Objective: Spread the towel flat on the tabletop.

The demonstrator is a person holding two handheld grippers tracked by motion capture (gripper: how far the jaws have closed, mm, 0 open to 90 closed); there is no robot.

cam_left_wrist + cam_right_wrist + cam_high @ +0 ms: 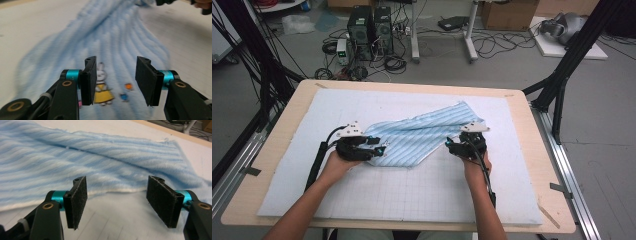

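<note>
A light blue striped towel lies folded in a slanted band across the white gridded mat. My left gripper hovers at the towel's left end, jaws open, nothing between them. In the left gripper view my left gripper is over the towel, above a printed rabbit in a yellow dress. My right gripper stands at the towel's right front edge, open. In the right gripper view my right gripper is just short of the towel's pale hem, over bare mat.
The mat covers a wooden table with free room in front of the towel. Black frame legs stand at the far right and left. Computer towers and cables lie on the floor beyond.
</note>
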